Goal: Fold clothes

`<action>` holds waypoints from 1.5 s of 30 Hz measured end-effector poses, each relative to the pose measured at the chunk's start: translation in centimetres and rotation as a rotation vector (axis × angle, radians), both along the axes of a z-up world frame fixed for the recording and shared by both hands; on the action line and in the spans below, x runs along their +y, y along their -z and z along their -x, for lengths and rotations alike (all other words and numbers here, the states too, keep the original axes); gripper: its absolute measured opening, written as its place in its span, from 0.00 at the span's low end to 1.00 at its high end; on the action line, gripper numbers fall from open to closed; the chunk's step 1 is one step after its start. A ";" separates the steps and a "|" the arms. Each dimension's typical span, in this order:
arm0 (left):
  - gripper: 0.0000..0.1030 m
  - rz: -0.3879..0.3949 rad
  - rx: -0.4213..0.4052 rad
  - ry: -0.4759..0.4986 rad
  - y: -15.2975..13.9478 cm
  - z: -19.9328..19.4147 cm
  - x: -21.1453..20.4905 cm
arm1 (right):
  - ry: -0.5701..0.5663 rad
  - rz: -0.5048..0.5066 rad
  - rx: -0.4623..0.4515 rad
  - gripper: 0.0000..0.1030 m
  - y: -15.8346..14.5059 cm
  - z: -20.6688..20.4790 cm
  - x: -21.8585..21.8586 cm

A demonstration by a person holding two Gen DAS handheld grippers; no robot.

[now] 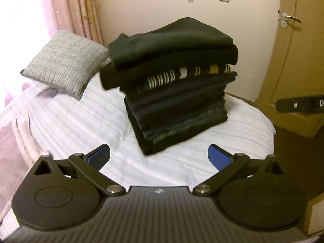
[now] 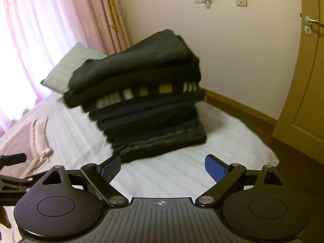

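Observation:
A tall stack of folded dark clothes (image 1: 172,85) stands on the white striped bed cover (image 1: 85,125); one layer near the top shows white and yellow stripes. In the left wrist view my left gripper (image 1: 159,157) is open, empty, just short of the stack's front corner. The right wrist view shows the same stack of clothes (image 2: 145,101), leaning a little, with my right gripper (image 2: 163,169) open and empty in front of its base. The right gripper's black tip (image 1: 301,103) shows at the right edge of the left view.
A grey woven cushion (image 1: 64,60) lies behind the stack on the left, by pink curtains (image 1: 81,6). A pink blanket (image 2: 38,141) covers the bed's left side. A yellow-brown door (image 1: 293,50) stands at the right, past the bed's edge (image 1: 271,133).

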State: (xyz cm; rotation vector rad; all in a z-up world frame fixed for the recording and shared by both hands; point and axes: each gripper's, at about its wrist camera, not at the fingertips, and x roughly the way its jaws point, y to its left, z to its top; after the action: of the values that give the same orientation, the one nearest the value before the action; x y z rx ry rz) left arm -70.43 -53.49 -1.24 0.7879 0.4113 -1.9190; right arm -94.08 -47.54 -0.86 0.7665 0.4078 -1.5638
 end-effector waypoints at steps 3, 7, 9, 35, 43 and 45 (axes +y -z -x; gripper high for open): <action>0.98 -0.011 0.015 -0.042 -0.2 -1.3 2.2 | 0.015 -0.011 -0.001 0.90 0.0 -1.5 1.8; 0.98 -0.058 0.042 -0.067 -1.1 -2.2 3.8 | 0.034 -0.016 -0.007 0.90 -0.4 -2.8 3.7; 0.98 -0.071 0.049 -0.062 -1.6 -2.2 4.5 | 0.029 -0.016 -0.001 0.90 -0.8 -3.2 4.0; 0.99 -0.057 0.065 -0.201 -2.9 4.4 4.7 | -0.106 -0.052 0.089 0.90 -1.6 2.2 0.5; 0.99 -0.073 0.052 -0.211 -2.5 5.9 4.8 | -0.131 -0.055 0.098 0.90 -1.4 3.3 -0.3; 0.99 -0.069 0.046 -0.214 -2.5 6.0 4.6 | -0.134 -0.057 0.100 0.90 -1.4 3.3 -0.6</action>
State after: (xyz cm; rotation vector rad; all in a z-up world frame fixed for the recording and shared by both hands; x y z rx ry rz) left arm -76.44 -48.89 1.22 0.7156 0.5700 -1.7324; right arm -97.36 -48.12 0.51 0.6923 0.5676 -1.4733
